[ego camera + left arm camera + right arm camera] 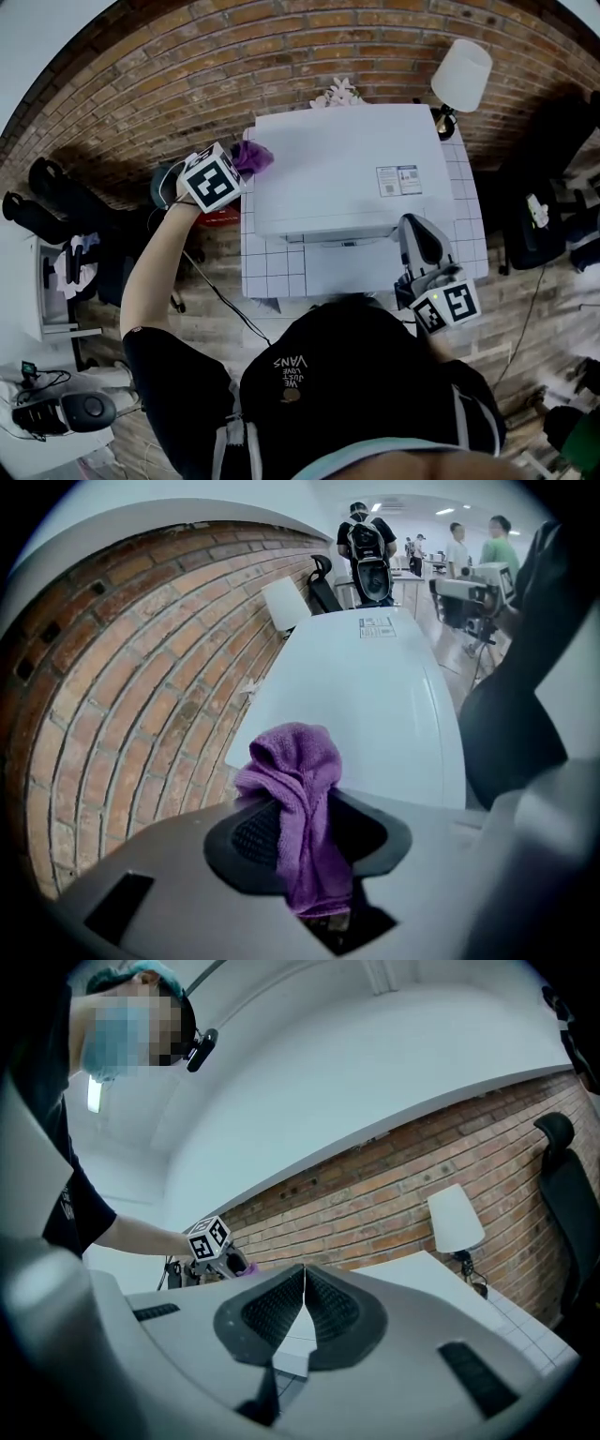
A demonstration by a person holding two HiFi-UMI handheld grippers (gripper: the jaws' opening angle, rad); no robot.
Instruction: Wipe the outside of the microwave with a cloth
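The white microwave stands on a white tiled table against the brick wall. My left gripper is at the microwave's top left corner, shut on a purple cloth. In the left gripper view the purple cloth bunches out between the jaws, over the near corner of the microwave's white top. My right gripper hangs by the microwave's front right corner, jaws shut with nothing between them. In the right gripper view its gripper points toward the microwave's top, with the left gripper's marker cube beyond.
A white table lamp stands at the table's back right corner, next to the microwave. Office chairs are to the right, bags and gear on the wood floor to the left. Several people stand far off.
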